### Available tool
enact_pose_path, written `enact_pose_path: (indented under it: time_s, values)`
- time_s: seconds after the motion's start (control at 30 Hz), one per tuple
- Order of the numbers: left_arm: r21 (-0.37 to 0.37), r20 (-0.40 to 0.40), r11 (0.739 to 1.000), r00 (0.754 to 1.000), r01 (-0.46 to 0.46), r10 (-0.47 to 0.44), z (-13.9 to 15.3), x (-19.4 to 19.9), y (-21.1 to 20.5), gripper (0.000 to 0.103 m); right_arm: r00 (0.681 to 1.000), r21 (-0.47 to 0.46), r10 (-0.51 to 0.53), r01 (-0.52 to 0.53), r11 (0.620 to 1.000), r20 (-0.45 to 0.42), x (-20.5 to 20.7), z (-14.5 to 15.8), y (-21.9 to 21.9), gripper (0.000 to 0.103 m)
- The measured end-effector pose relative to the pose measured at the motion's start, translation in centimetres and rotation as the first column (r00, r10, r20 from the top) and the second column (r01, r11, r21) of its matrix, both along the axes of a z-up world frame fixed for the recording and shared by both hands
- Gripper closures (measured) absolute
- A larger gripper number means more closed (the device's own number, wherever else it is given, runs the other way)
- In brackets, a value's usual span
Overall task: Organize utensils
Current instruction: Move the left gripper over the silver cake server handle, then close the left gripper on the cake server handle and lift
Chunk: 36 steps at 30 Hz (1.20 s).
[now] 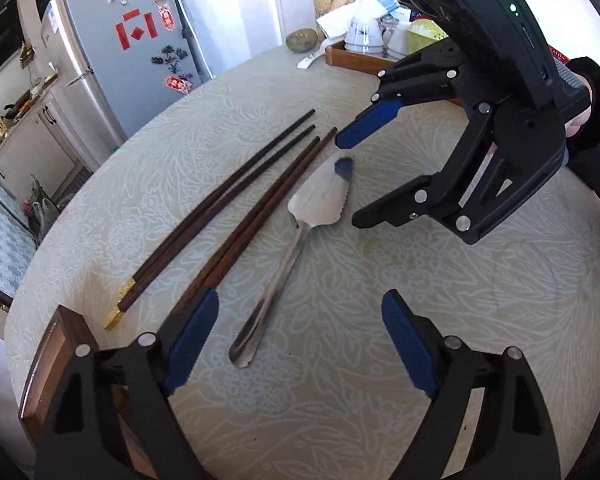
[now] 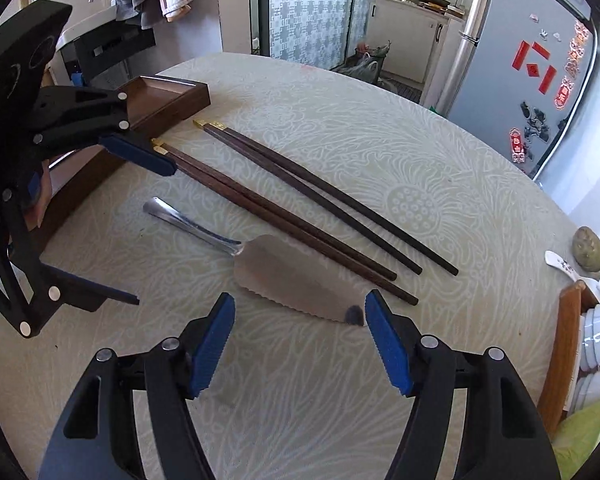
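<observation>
The steel cake server [image 2: 292, 276] lies flat on the table [image 2: 380, 140], long axis running from 10 to 4 o'clock in the right wrist view. Its blade tip sits just ahead of the right gripper [image 2: 300, 308], jaws spread and empty. The left gripper [image 1: 300, 316], also spread, faces its handle; chopsticks [image 2: 300, 216] lie alongside.

No text, brand or number can be read in either view. The red magnets [image 2: 537, 67] on the fridge [image 2: 500, 60], at the upper right, carry characters too small to make out.
</observation>
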<state>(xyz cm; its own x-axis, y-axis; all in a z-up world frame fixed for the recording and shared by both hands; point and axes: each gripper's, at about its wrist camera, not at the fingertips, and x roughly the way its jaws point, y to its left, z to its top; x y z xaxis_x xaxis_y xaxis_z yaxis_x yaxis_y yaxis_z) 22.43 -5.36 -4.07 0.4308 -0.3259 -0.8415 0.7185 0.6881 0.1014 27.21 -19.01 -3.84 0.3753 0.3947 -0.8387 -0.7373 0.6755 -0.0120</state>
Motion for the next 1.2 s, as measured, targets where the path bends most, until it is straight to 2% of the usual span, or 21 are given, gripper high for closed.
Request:
enact_pose_path:
  time_s: [0.07, 0.1, 0.17, 0.3, 0.33, 0.4, 0.47, 0.5, 0.53, 0.6, 0.77, 0.9, 1.0, 1.07, 1.2]
  values:
    - [-0.011, -0.048, 1.0, 0.999, 0.006, -0.006, -0.4, 0.3, -0.1, 0.025, 1.0, 0.013, -0.002, 0.002, 1.0, -0.004, 0.2, 0.0, -0.1, 0.034]
    - [-0.009, -0.047, 1.0, 0.999, 0.011, -0.012, -0.5, 0.3, -0.3, 0.029, 1.0, 0.016, 0.0, 0.001, 1.0, -0.006, 0.3, -0.1, -0.2, 0.034]
    - [-0.002, -0.054, 1.0, 0.999, 0.008, -0.008, -0.8, 0.5, -0.4, 0.03, 1.0, 0.026, 0.003, -0.003, 1.0, -0.016, 0.5, -0.1, -0.3, 0.034]
    - [-0.026, -0.086, 1.0, 0.996, -0.001, -0.001, -0.8, 1.1, -0.3, 0.04, 1.0, 0.038, 0.003, -0.002, 0.999, -0.024, 0.7, -0.2, -0.5, 0.034]
    - [-0.026, -0.087, 1.0, 0.996, -0.003, 0.001, -0.7, 1.2, -0.4, 0.048, 1.0, 0.046, 0.007, -0.006, 0.999, -0.028, 0.7, -0.2, -0.5, 0.034]
    - [-0.026, -0.101, 1.0, 0.995, 0.009, -0.012, -0.6, 1.3, -0.6, 0.057, 1.0, 0.037, 0.011, -0.01, 0.999, -0.018, 0.6, -0.2, -0.5, 0.035]
    - [-0.016, -0.095, 1.0, 0.995, -0.004, 0.003, -0.5, 1.5, -0.8, 0.061, 1.0, 0.034, 0.018, -0.018, 0.999, -0.013, 0.5, -0.2, -0.6, 0.039]
    - [-0.017, -0.099, 1.0, 0.995, 0.0, -0.002, -0.4, 1.6, -0.9, 0.063, 1.0, 0.036, 0.022, -0.022, 0.999, -0.014, 0.4, -0.1, -0.6, 0.045]
    - [-0.013, -0.093, 1.0, 0.996, -0.002, 0.001, -0.4, 1.6, -1.0, 0.064, 0.999, 0.04, 0.03, -0.029, 0.999, -0.018, 0.3, 0.0, -0.7, 0.052]
    - [-0.017, -0.1, 1.0, 0.995, -0.006, 0.004, -0.4, 1.8, -1.1, 0.065, 0.999, 0.028, 0.039, -0.039, 0.999, -0.011, 0.2, 0.1, -0.6, 0.057]
    - [-0.004, -0.07, 1.0, 0.998, 0.009, -0.009, -0.3, 2.1, -1.8, 0.067, 0.999, 0.034, 0.04, -0.039, 0.999, -0.009, 0.2, 0.1, -0.5, 0.058]
    - [-0.003, -0.096, 1.0, 0.995, 0.023, -0.023, -0.1, 2.8, -2.0, 0.067, 0.999, 0.038, 0.041, -0.04, 0.998, -0.017, 0.3, 0.1, -0.6, 0.058]
    - [0.001, -0.093, 0.998, 0.993, 0.068, -0.068, -0.1, 3.2, -2.6, 0.068, 0.999, 0.042, 0.048, -0.048, 0.998, -0.019, 0.4, 0.1, -0.6, 0.058]
    - [-0.02, -0.12, 0.996, 0.989, 0.085, -0.087, -0.1, 3.6, -2.7, 0.076, 0.999, 0.048, 0.047, -0.046, 0.998, -0.02, 0.5, 0.0, -0.8, 0.058]
    - [0.002, -0.109, 0.995, 0.989, 0.099, -0.098, 0.1, 3.2, -2.8, 0.078, 0.999, 0.056, 0.047, -0.046, 0.997, -0.025, 0.6, 0.0, -0.8, 0.058]
